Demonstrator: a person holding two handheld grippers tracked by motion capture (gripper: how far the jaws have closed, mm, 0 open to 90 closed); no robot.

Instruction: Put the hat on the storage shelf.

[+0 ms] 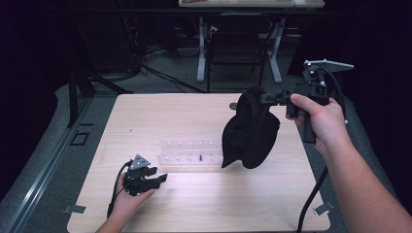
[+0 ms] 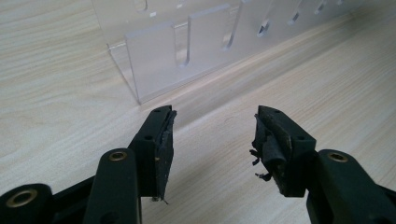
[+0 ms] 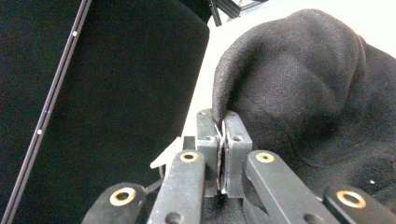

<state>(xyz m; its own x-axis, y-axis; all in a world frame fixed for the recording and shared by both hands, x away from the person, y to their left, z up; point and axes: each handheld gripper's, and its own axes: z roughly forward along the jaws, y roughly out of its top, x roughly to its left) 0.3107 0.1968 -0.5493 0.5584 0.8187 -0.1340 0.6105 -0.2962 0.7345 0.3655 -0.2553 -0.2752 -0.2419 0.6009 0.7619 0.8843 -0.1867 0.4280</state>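
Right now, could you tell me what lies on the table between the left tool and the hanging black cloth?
In the high view, a clear acrylic rack lies between the left tool and the black cloth.

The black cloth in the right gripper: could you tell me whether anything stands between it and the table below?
The black cloth hangs from the shut right gripper above the table. The clear plastic rack lies just left of its lower end, so a straight drop would land beside or on the rack's right end. Nothing else stands beneath it.

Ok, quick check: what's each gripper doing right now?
Left gripper: open, nothing between its jaws, low over the table.
Right gripper: shut on the black cloth, holding it up off the table.
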